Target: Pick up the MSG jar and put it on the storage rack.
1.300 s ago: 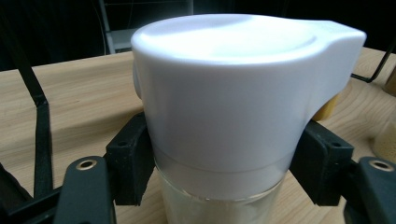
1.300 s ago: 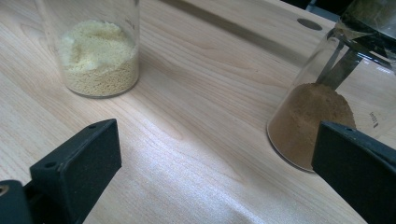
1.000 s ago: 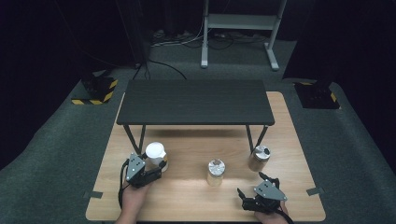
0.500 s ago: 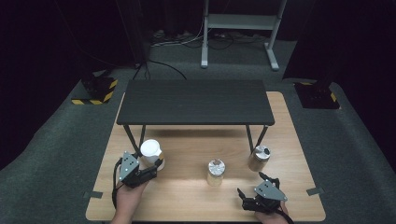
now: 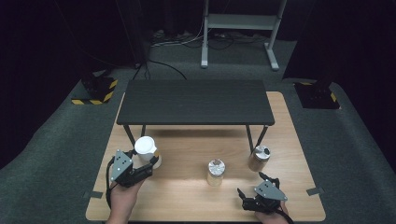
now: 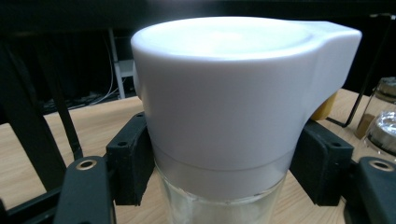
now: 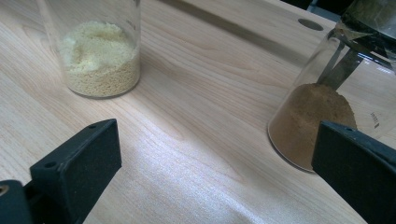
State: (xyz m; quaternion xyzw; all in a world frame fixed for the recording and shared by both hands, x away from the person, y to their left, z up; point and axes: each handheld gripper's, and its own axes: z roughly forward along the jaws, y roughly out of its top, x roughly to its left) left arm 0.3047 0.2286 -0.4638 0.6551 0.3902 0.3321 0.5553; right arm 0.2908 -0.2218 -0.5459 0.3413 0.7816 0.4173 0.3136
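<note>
My left gripper (image 5: 150, 163) is shut on a glass jar with a white spouted lid (image 5: 144, 146), held upright just above the wooden tabletop (image 5: 187, 198) at the left. In the left gripper view the black pads (image 6: 133, 158) press on the glass below the lid (image 6: 219, 93). My right gripper (image 5: 251, 183) stands open near the front right edge, with nothing between its fingers. Ahead of it in the right gripper view are a jar of pale yellow grains (image 7: 100, 56) and a jar of brown powder (image 7: 317, 121), both apart from the right gripper (image 7: 215, 163).
A low black shelf on thin legs (image 5: 194, 100) spans the back of the tabletop. The silver-lidded grain jar (image 5: 215, 169) stands mid-table and the brown-powder jar (image 5: 258, 157) beside the shelf's right leg. Grey carpet surrounds the table.
My left gripper has risen with the white-lidded jar and drifted slightly left. The right gripper and both other jars have kept still.
</note>
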